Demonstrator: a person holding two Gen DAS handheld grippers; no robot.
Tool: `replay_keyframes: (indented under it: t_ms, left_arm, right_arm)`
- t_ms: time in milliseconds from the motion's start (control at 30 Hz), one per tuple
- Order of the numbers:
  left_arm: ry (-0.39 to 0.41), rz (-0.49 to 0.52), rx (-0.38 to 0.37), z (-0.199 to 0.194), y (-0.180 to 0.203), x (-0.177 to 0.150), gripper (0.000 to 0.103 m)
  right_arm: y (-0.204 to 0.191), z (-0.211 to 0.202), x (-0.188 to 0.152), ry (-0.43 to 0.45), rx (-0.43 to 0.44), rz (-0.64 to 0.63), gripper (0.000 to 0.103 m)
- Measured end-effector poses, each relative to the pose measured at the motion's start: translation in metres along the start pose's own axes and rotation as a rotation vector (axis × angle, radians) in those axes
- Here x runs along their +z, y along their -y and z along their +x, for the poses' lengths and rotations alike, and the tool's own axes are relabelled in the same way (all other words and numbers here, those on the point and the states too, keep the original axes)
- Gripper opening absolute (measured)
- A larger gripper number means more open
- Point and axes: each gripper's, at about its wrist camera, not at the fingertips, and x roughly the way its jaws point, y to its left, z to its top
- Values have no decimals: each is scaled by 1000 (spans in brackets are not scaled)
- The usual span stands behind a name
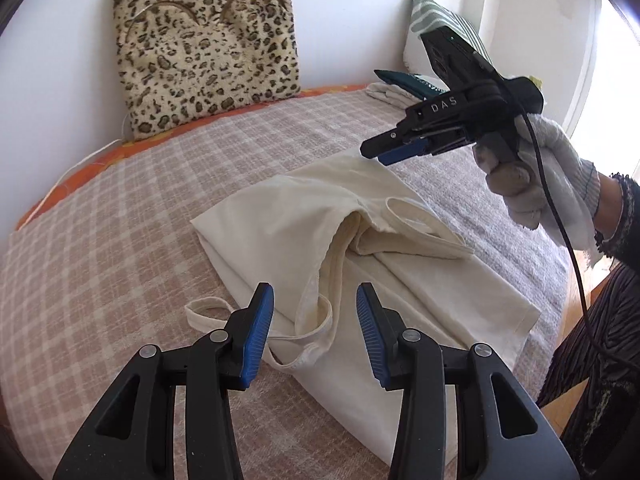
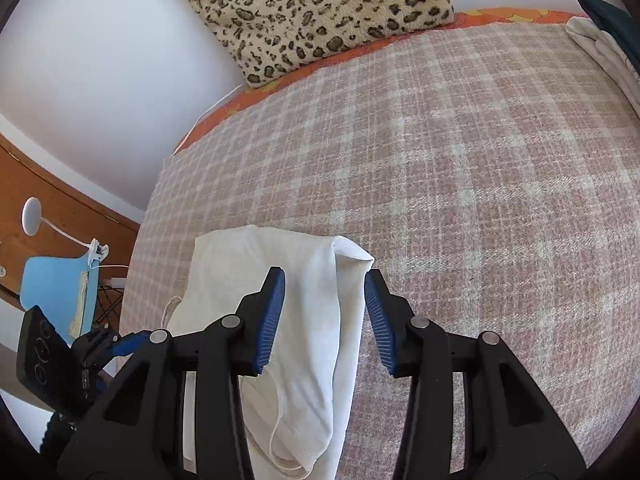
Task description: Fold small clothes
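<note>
Here, from the left wrist view, a cream cotton sleeveless top (image 1: 360, 248) lies partly folded on a bed covered by a pink-and-white checked woven blanket (image 1: 120, 220). The cloth is soft and rumpled, with thin looped straps trailing toward the camera and a hemmed edge at the right. The left hand-held gripper (image 1: 316, 332), black plastic with ribbed blue pads, hangs above the straps with its fingers apart and nothing pinched. Farther back, the right hand-held gripper (image 1: 384, 152) is held in a white knitted glove (image 1: 540, 176) over the far corner of the top. A square plush leopard-print cushion (image 1: 204, 52) leans against the white wall.

Next, from the right wrist view, the right hand-held gripper (image 2: 325, 320) also stands apart, its blue pads on either side of a folded edge of the cream top (image 2: 280, 280) without pressing it. The checked blanket (image 2: 480, 160) stretches beyond, nubbly in weave, to the leopard cushion (image 2: 312, 12). At the left, a light blue chair (image 2: 56, 284) stands on the floor.
</note>
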Motion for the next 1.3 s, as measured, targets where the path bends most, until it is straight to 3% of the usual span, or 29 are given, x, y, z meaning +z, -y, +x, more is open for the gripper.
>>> replay_keyframes:
  t_ms: [67, 100, 167, 200, 267, 467, 567, 767, 900, 967, 1100, 1233, 1300]
  left_arm:
    - [-34, 59, 55, 9, 7, -3, 39]
    - [-45, 76, 68, 13, 9, -4, 28]
    - [-65, 76, 60, 19, 7, -5, 11]
    - [-70, 67, 53, 21, 6, -5, 9]
    - [-88, 62, 30, 26, 5, -5, 4]
    - [-96, 207, 91, 19, 22, -19, 4]
    - [-92, 258, 117, 16, 32, -29, 5]
    - [-74, 149, 57, -3, 15, -23, 17]
    - [-9, 32, 10, -23, -4, -11, 17]
    - [19, -7, 21, -28, -11, -4, 17]
    - [30, -25, 46, -20, -12, 9, 17]
    - [-10, 76, 106, -3, 2, 13, 17]
    - [-19, 58, 97, 4, 4, 11, 17]
  right_arm:
    - [2, 7, 3, -18, 0, 21, 41]
    - [4, 9, 5, -22, 15, 32, 35]
    - [5, 13, 8, -24, 36, 46, 19]
    - [5, 14, 10, -30, 32, 44, 10]
    - [4, 17, 13, -34, 25, 32, 7]
    - [5, 17, 27, -29, -65, -34, 4]
    - [13, 13, 28, -24, -54, 3, 4]
    - [-1, -22, 3, -8, -39, -51, 5]
    - [-7, -39, -32, -33, -37, -54, 21]
    - [-9, -40, -50, -51, -45, -57, 24]
    - [-11, -24, -74, -119, -74, -62, 24]
    - [-21, -20, -84, -125, -168, -148, 16]
    - [-22, -22, -88, -128, -186, -172, 16]
